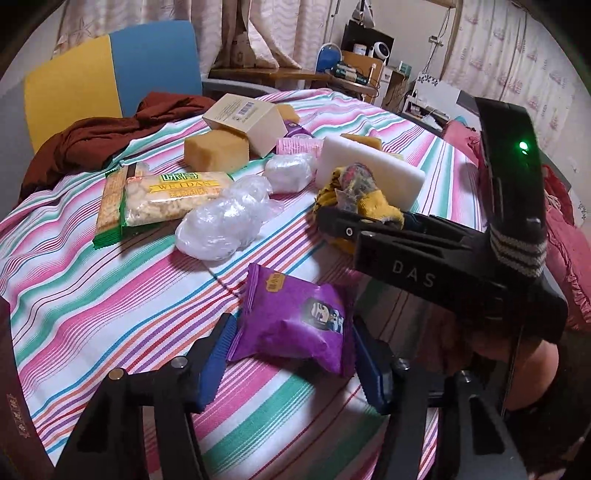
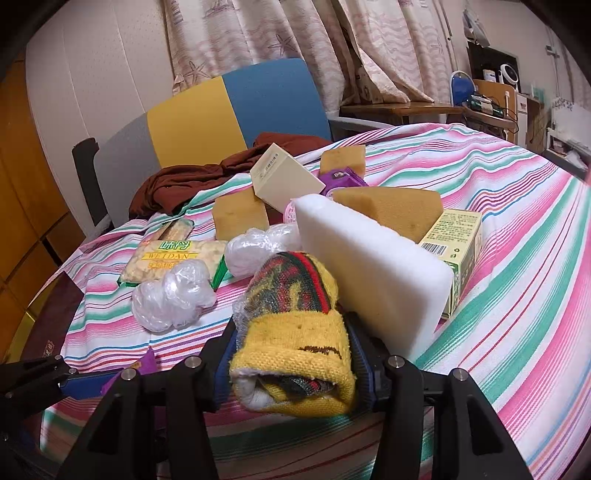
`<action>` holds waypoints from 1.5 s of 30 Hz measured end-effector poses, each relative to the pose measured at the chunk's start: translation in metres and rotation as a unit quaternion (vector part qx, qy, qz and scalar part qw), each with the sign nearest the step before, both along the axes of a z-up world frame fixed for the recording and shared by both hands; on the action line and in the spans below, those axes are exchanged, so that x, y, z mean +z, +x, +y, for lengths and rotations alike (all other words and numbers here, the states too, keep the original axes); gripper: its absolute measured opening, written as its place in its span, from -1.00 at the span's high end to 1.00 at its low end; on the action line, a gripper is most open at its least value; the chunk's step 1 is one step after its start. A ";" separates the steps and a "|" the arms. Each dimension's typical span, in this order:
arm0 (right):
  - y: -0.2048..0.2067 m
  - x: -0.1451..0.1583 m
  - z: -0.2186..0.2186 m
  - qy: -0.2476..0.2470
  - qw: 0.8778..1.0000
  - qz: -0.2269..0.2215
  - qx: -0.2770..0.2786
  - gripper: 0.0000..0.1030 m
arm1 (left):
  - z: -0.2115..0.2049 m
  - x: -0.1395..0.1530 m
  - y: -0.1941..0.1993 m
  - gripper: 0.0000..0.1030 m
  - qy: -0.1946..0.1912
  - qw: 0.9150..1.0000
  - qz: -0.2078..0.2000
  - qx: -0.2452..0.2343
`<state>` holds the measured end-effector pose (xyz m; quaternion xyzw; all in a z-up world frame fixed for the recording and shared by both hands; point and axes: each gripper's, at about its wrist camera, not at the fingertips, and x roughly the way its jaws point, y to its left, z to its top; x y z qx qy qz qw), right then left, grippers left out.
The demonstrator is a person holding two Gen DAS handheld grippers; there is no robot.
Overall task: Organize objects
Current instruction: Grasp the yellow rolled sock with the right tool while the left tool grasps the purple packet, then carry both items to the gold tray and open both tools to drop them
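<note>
The right claw [image 2: 291, 354] squeezes the soft, squashy sock [image 2: 291, 332] near the white foam [image 2: 373, 258]. The left claw [image 1: 291, 354] closes on the light, crinkly purple pack [image 1: 295, 321]; grab its puffy middle.

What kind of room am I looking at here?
Probably a lived-in home room: patterned curtains behind, a cluttered shelf in the corner, and a striped cloth strewn with snacks and sponges.

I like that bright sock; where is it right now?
The yellow sock is gripped in the right gripper, low in its view, just in front of the white foam block.
</note>
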<state>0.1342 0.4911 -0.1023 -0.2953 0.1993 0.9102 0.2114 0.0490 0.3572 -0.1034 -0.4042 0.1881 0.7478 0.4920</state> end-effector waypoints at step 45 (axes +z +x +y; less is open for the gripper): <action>-0.044 0.065 -0.159 0.007 0.979 -0.014 0.203 0.02 | -0.243 0.066 -0.045 0.00 0.133 0.959 -0.021 0.249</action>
